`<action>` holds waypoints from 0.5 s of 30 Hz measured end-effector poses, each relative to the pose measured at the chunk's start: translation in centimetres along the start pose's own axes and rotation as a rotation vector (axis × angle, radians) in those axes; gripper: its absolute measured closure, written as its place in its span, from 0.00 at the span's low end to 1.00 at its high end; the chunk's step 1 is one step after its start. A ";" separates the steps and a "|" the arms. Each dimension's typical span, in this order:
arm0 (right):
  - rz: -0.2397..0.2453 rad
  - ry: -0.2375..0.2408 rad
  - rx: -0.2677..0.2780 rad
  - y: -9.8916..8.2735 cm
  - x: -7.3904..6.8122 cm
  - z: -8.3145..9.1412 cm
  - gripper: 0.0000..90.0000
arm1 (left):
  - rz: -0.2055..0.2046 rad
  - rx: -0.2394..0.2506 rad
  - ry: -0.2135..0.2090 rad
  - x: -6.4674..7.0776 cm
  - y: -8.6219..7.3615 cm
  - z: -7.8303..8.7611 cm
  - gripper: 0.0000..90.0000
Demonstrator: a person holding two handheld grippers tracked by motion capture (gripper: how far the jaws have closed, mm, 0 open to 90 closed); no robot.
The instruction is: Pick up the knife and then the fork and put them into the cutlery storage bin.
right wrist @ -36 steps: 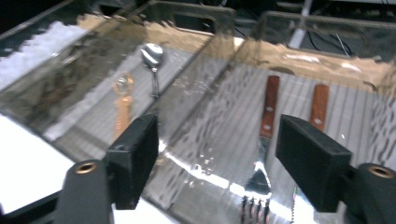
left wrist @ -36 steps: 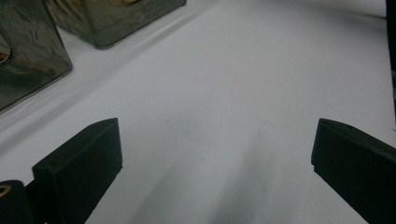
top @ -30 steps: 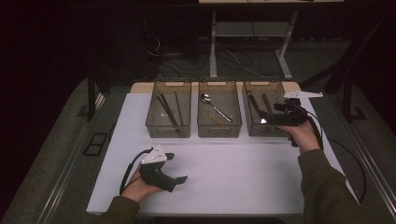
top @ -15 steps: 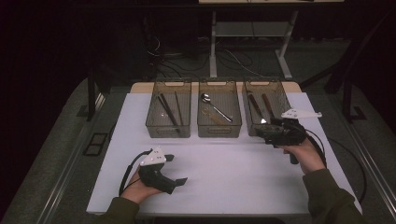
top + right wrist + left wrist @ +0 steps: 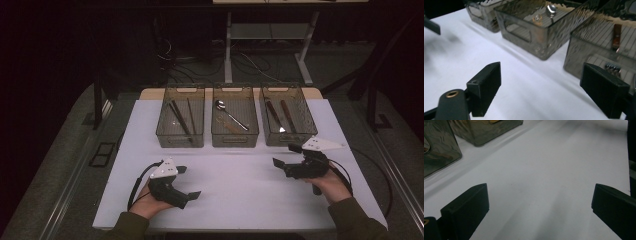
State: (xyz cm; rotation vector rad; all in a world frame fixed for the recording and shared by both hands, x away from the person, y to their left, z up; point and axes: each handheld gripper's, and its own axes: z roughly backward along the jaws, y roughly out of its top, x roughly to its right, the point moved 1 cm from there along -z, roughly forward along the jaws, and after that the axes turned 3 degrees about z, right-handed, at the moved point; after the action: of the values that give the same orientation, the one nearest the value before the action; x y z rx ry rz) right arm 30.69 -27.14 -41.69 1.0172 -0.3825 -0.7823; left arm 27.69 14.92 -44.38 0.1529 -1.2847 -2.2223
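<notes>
Both forearms rest low on the white counter [image 5: 240, 200]. The left hand-held gripper [image 5: 185, 182] lies spread and empty. The right hand-held gripper [image 5: 286, 156], jaws wide, has drawn back from the right bin [image 5: 287, 114] onto the counter, pointing left.

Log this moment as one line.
left tool: open, empty | right tool: open, empty | bins: three, cutlery inside | spoon: middle bin

The room is dark around a white counter [image 5: 240, 200] lit from above. Behind it, a pale metal stand [image 5: 265, 31] rises from grey floor [image 5: 60, 165], with cables [image 5: 175, 65] trailing beside.
</notes>
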 end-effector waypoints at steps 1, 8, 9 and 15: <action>0.001 0.003 -0.002 -0.3 -0.1 0.1 0.19 | 0.000 0.001 0.001 0.0 0.0 0.0 0.00; -0.010 0.009 0.007 -2.0 -0.8 1.0 0.19 | -0.001 0.001 -0.001 0.0 0.0 0.0 0.00; -0.014 0.007 0.011 -2.1 -0.9 1.1 0.19 | 0.000 0.001 -0.002 0.0 0.0 0.0 0.00; -0.033 0.014 0.022 -3.3 -1.3 1.7 0.19 | 0.000 -0.002 -0.002 0.0 0.0 -0.1 0.00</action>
State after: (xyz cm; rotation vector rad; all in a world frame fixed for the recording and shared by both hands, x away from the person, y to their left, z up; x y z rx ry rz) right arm 27.44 -28.22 -43.60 1.0510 -0.3636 -0.8017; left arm 27.69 14.87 -44.44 0.1502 -1.2831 -2.2241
